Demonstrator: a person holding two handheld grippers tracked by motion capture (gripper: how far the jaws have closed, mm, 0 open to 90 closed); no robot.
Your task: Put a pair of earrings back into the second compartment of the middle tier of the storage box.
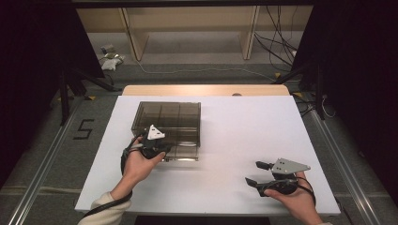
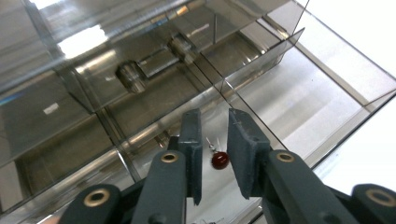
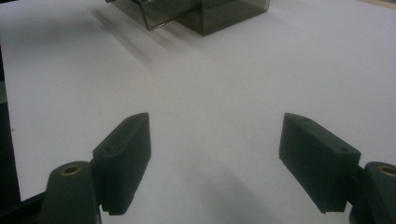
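Cables (image 1: 277, 42) trail on the floor by what looks like wooden shelving (image 1: 187, 28).

Compartment box (image 1: 180, 117) blocks left; white table (image 1: 244, 136) right open.

One smoky clear compartment box (image 1: 168, 123) under the left gripper (image 2: 215, 154); one red bead earring (image 2: 219, 160) between its jaws; two grippers, right gripper (image 1: 257, 174) well right of box.

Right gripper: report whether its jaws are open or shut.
Open. In the right gripper view the right gripper has its two black jaws spread wide apart with bare white table between them, holding nothing.
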